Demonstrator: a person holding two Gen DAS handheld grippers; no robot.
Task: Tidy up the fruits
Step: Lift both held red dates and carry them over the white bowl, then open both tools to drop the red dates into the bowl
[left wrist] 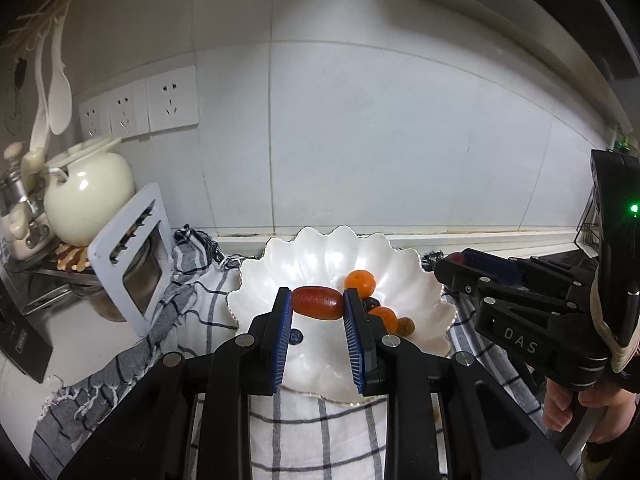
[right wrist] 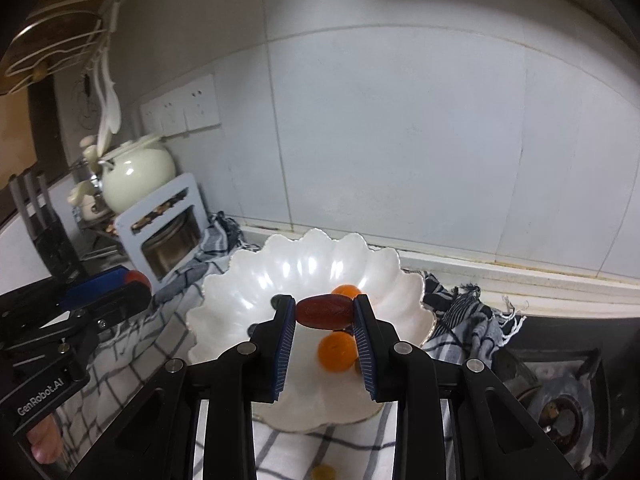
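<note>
left gripper (left wrist: 317, 307) clamps a date (left wrist: 318, 303) endwise, long axis across the jaws | right gripper (right wrist: 325, 312) pinches another date (right wrist: 326, 312) likewise | both over the bowl (left wrist: 420, 280), oranges (left wrist: 360, 283) just beyond, below

I work in a home kitchen: tiled wall (left wrist: 360, 140) with sockets (left wrist: 140, 104), a cream teapot (left wrist: 86, 196), hanging spatulas (left wrist: 56, 88), a gas burner (right wrist: 560, 408) beside me.
</note>
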